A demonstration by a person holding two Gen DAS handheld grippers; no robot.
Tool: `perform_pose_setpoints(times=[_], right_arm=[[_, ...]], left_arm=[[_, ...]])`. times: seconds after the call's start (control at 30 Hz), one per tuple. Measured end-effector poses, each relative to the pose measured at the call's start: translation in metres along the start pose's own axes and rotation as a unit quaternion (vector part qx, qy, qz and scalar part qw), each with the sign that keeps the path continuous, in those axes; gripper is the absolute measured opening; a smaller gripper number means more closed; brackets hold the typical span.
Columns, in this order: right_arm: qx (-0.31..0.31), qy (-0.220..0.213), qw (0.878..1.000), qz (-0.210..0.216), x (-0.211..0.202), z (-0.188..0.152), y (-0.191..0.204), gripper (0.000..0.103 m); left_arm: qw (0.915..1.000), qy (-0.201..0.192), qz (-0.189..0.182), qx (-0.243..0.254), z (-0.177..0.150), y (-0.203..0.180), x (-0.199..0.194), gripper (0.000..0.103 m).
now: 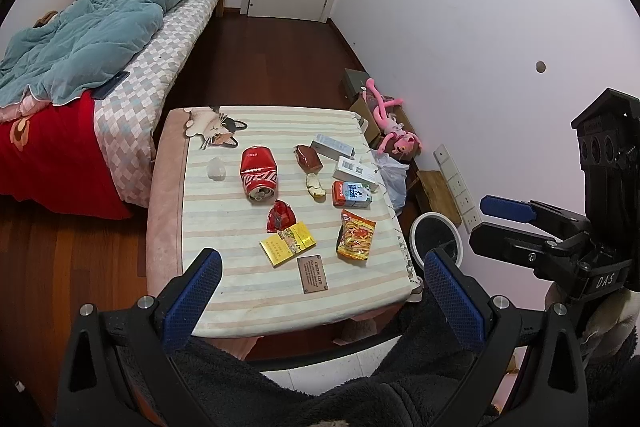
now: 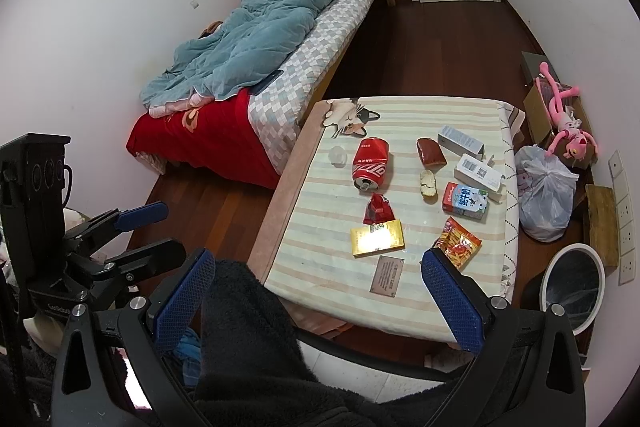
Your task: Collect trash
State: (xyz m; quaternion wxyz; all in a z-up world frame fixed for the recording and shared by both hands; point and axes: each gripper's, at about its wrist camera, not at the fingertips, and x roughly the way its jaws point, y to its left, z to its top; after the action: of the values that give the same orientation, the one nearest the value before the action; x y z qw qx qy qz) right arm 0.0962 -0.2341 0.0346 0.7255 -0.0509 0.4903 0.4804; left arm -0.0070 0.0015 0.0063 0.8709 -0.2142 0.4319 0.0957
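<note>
Even indoor light, fisheye-bent edges

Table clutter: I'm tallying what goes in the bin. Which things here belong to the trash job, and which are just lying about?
For the job:
crushed red can
red wrapper
snack bag
milk carton
fruit peel
yellow packet
bin on the floor

Probably just lying about:
brown plaque
two white boxes
pink toy
phone on the bed

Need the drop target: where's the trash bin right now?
The trash bin stands on the floor off the table's right near corner, in both views, below the white plastic bag.
</note>
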Motion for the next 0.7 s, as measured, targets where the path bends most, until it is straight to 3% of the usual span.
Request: perform_pose_setpoints(times=[0.3,0.4,0.5,0.57,0.7], right_arm=[[0.006,-0.004,1.000,-0.007,0.001,-0.001,-0.002,0.103],[0.047,-0.014,0.999,-0.022,0.015,-0.001,-0.017,0.103],[0.124,0.000,0.991,-0.044,0.049,-0.008,-0.056,0.103],[0.168,0.020,0.983,-0.071,0.080,-0.016,-0.087,0.103],[0.240,0.056,0.961,-0.129,0.154,-0.033,-0.147,0.103]], left_arm=[[1.0000,0.003,0.003,0.001,0.000,-0.002,0.008,0.103],[0.9987,-0.007,0.049,0.003,-0.004,0.005,0.031,0.103],[0.9928,-0.009,0.119,0.008,-0.011,0.018,0.073,0.103],[0.9873,0.010,0.158,0.018,-0.018,0.028,0.114,0.103],[0.9795,0.064,0.186,0.045,-0.030,0.050,0.185,0.103]])
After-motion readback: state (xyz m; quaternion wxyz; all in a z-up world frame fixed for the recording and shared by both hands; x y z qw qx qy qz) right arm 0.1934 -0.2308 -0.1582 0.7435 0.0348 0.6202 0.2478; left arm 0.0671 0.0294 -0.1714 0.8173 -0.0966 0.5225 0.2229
